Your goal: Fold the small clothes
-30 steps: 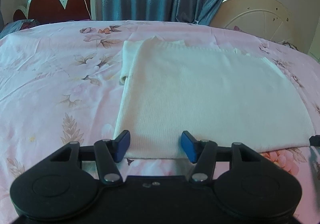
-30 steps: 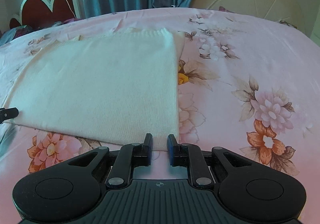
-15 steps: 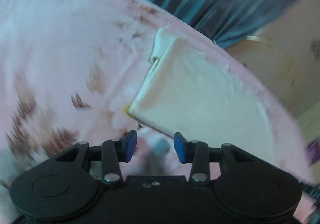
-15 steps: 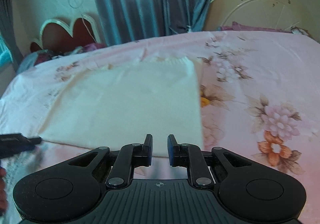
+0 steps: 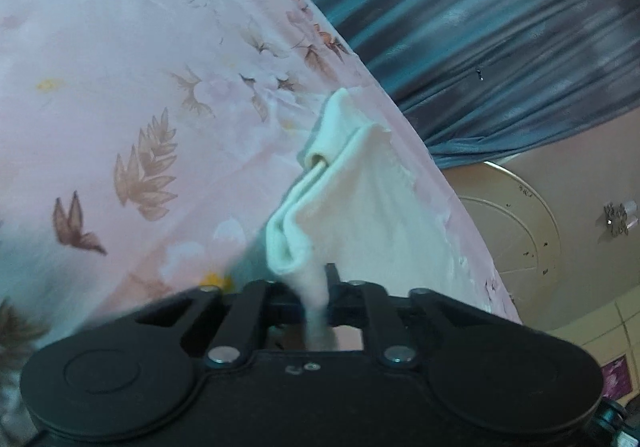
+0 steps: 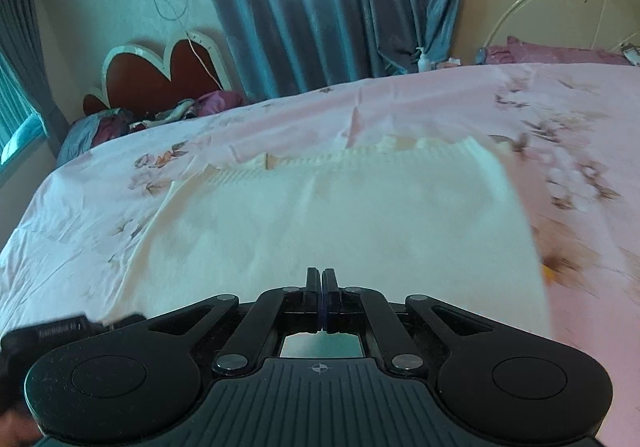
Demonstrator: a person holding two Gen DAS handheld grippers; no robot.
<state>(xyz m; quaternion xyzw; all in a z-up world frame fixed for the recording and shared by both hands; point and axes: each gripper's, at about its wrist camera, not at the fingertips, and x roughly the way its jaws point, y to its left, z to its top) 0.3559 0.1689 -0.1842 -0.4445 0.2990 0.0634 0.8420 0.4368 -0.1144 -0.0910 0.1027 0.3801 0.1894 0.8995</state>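
Observation:
A cream knit garment [image 6: 340, 219] lies folded on the pink floral bed sheet [image 6: 100, 175]. In the left wrist view my left gripper [image 5: 314, 289] is shut on the garment's [image 5: 360, 207] near corner, and the cloth bunches and runs down between the jaws. A rolled sleeve [image 5: 328, 131] shows at its far left edge. In the right wrist view my right gripper [image 6: 322, 287] is shut at the garment's near edge; cloth fills the gap behind the jaws. The left gripper [image 6: 60, 329] shows at the lower left there.
A heart-shaped headboard [image 6: 160, 71] and blue curtains [image 6: 320, 7] stand behind the bed. A round white frame [image 6: 560, 7] leans at the right. Crumpled clothes [image 6: 168, 113] lie near the headboard. The pink sheet stretches wide to the left [image 5: 100, 107].
Both grippers have closed: the left went from open to shut on the garment's near corner and tilted; the right closed at the near edge. The near edge has lifted.

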